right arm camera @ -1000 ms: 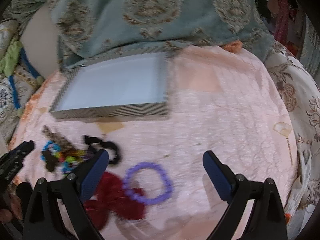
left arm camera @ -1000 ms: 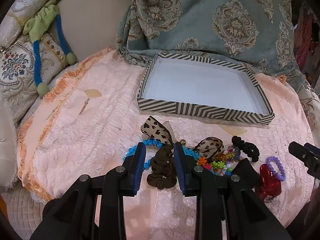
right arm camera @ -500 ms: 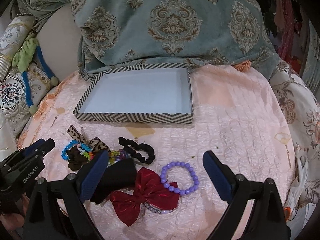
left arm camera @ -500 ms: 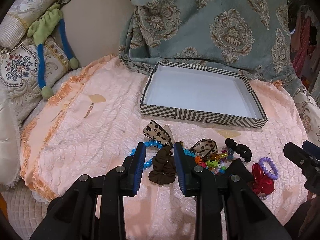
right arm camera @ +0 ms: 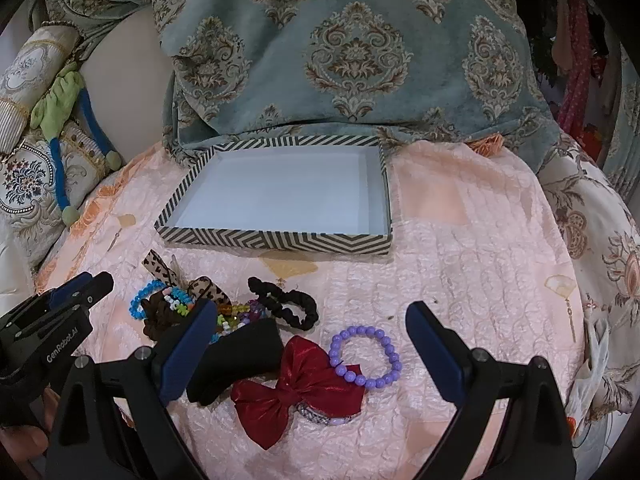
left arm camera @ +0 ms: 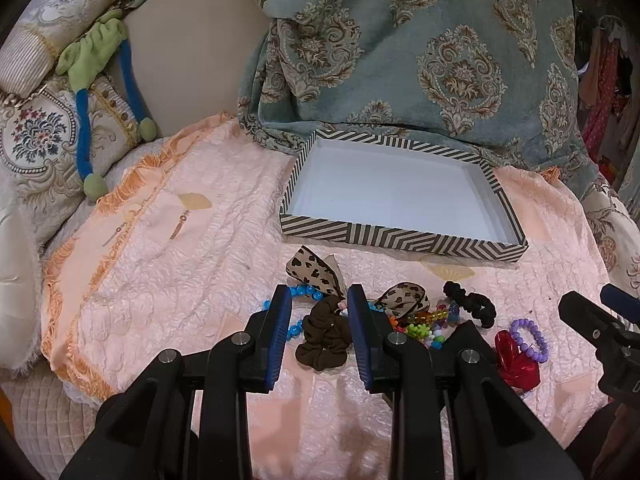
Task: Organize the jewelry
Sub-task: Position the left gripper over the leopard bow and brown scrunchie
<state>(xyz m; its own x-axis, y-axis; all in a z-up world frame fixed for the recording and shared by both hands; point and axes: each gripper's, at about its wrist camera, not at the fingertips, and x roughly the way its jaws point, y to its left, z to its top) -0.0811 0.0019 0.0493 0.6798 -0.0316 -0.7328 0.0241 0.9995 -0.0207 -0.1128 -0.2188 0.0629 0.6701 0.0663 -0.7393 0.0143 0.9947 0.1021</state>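
A peach quilted cloth (right arm camera: 460, 248) covers the surface, with a teal damask fabric (right arm camera: 352, 40) draped behind it. A striped shallow box (right arm camera: 276, 239) sits open at the back of the cloth, white inside. In front lies the jewelry pile — a red bow (right arm camera: 300, 384), black scrunchie (right arm camera: 286, 304), brown scrunchie (left arm camera: 324, 334) and purple bead bracelet (right arm camera: 366, 356). The left gripper (left arm camera: 320, 334) hovers with jaws apart either side of the brown scrunchie. The right gripper (right arm camera: 312, 352) stands wide open over the bow and bracelet — gripping nothing.
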